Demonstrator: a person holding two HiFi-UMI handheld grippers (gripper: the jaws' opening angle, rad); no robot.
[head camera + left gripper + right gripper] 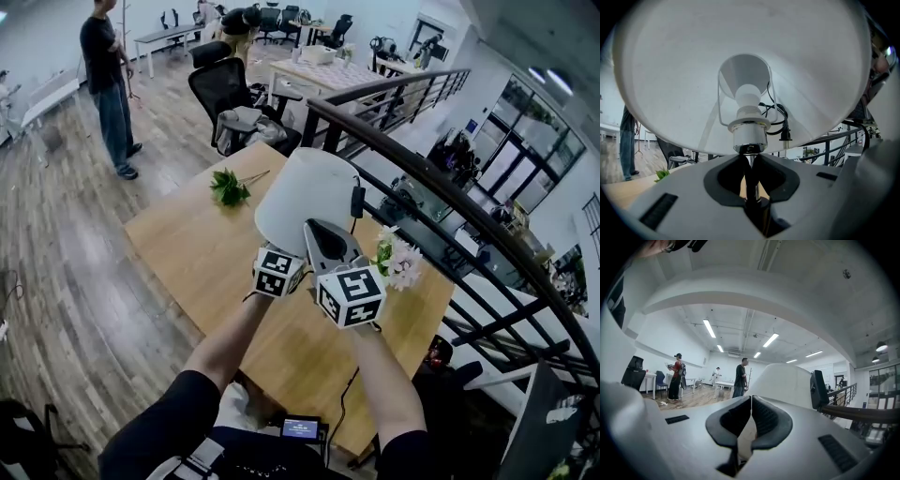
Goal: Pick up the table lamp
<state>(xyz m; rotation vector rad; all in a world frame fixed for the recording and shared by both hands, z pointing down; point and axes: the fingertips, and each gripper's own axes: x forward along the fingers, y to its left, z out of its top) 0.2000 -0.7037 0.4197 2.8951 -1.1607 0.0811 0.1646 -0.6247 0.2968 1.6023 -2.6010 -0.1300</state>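
The table lamp (305,197) is held over the bench (187,244) — its thin stem clamped by the left hand-held gripper (750,160), shade directly above; the right hand-held gripper (750,399) is closed beside the shade.

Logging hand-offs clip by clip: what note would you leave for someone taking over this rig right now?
Left claw: shut on the lamp stem, just under the bulb socket.
Right claw: shut, pads together, nothing seen between them, beside the white shade.
Table lamp: upright over the wooden table; its base is hidden.
Done: stem gripped.
Left: confirm the base is off the table and hold the lamp upright.
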